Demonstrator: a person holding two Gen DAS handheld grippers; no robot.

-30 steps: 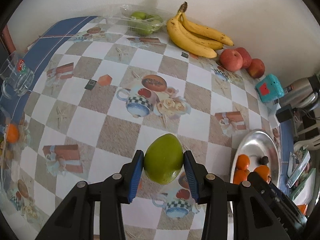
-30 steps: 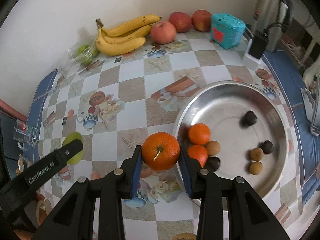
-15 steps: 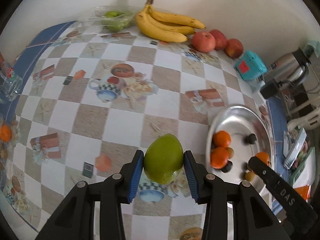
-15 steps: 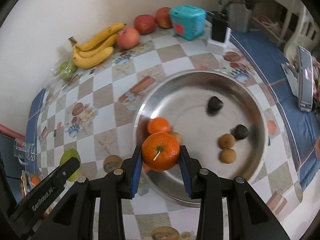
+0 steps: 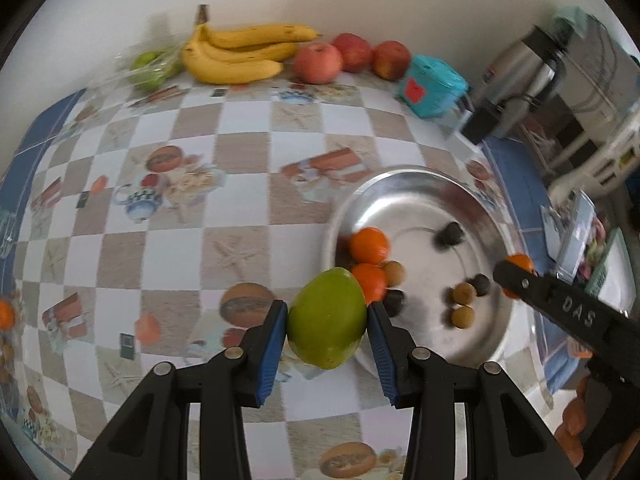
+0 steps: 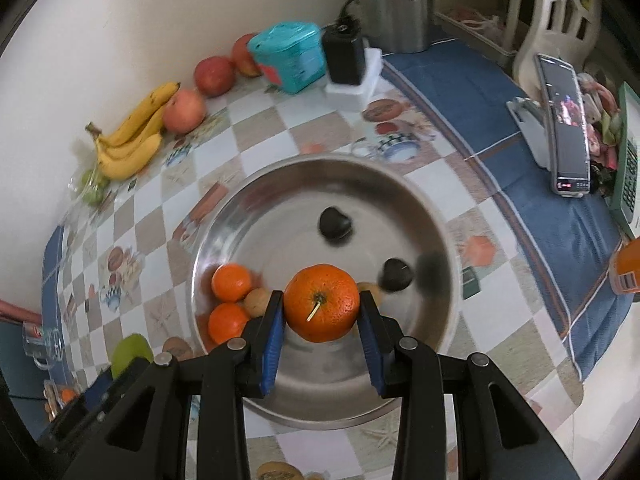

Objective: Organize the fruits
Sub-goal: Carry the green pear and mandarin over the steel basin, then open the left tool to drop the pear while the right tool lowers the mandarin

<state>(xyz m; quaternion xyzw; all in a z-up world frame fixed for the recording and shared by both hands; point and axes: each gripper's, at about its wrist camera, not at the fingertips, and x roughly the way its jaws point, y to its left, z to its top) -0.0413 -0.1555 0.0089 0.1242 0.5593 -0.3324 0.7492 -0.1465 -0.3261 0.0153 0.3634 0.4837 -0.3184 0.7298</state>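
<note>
My left gripper (image 5: pixel 327 326) is shut on a green mango (image 5: pixel 327 322), held above the patterned tablecloth just left of the steel bowl (image 5: pixel 404 182). My right gripper (image 6: pixel 321 305) is shut on an orange (image 6: pixel 321 302) and hangs over the steel bowl (image 6: pixel 256 184). In the bowl lie two small oranges (image 6: pixel 231 282), several small brown fruits (image 5: pixel 464 293) and dark ones (image 6: pixel 335 220). The right gripper (image 5: pixel 516 272) with its orange shows at the right of the left wrist view. In the right wrist view the mango (image 6: pixel 130 350) peeks out at lower left.
Along the wall lie bananas (image 5: pixel 240 54), three red apples (image 5: pixel 320 63), a bag of green fruit (image 5: pixel 150 68) and a teal box (image 5: pixel 432 86). A kettle (image 5: pixel 528 68) and black adapter (image 6: pixel 344 56) stand at back right. A phone (image 6: pixel 564 124) rests on the blue cloth.
Both grippers have carried their fruit rightward across the table. The right one now hangs over the bowl; the left one has come up to the bowl's left rim. Neither grip changed.
</note>
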